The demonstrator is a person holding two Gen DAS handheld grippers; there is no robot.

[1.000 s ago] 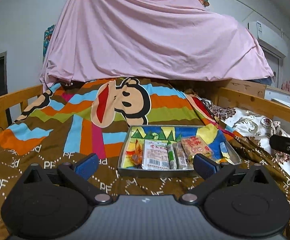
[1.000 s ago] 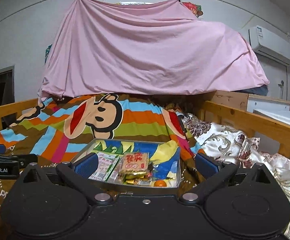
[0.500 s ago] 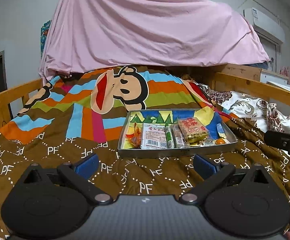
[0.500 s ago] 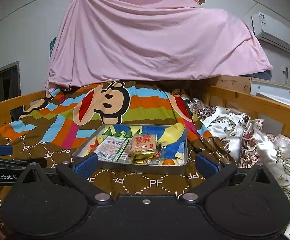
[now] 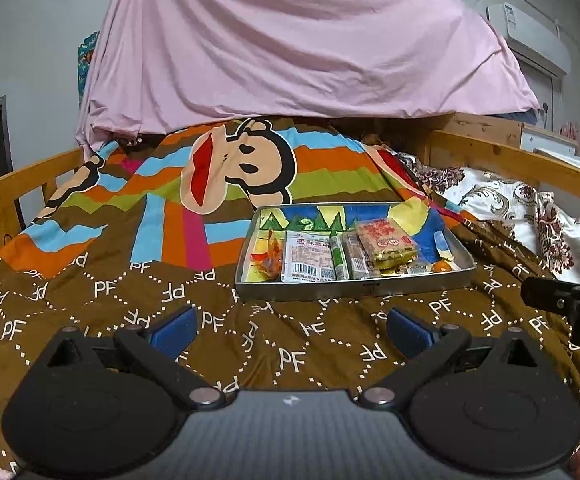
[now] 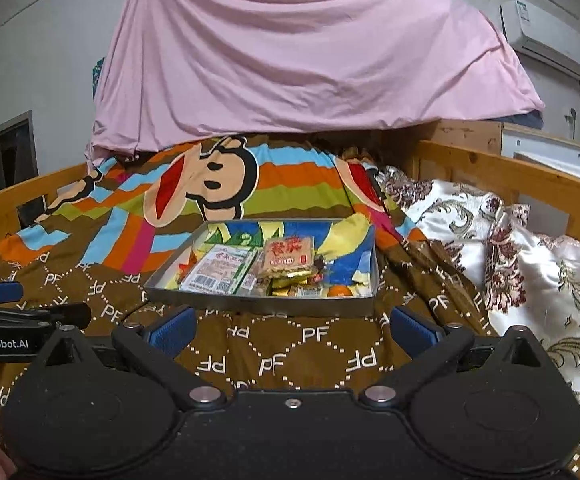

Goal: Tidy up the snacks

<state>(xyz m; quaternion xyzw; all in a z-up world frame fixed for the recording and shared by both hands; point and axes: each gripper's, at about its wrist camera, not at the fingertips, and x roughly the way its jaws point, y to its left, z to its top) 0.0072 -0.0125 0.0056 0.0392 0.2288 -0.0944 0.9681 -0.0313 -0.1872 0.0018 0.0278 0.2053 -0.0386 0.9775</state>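
A grey metal tray (image 5: 354, 287) (image 6: 257, 304) rests on the brown patterned blanket (image 5: 129, 292) of a bed. Inside lie several snack packs: a white-and-red packet (image 5: 308, 255) (image 6: 217, 268), a green stick (image 5: 338, 258), a red-labelled pack (image 5: 386, 236) (image 6: 287, 254) on top of others, and a small orange sweet (image 5: 441, 266) (image 6: 338, 290). My left gripper (image 5: 290, 326) is open, short of the tray's near wall, holding nothing. My right gripper (image 6: 292, 326) is open too, also just before the tray.
Wooden bed rails (image 5: 510, 160) (image 6: 9, 200) run along both sides. A floral white quilt (image 6: 530, 264) lies bunched at the right. A pink sheet (image 5: 290, 48) hangs over the bed's far end. The other gripper shows at each view's edge.
Both grippers have drawn back and risen, so the tray now sits farther ahead with more blanket showing in front. Both stay open. The snacks have not moved.
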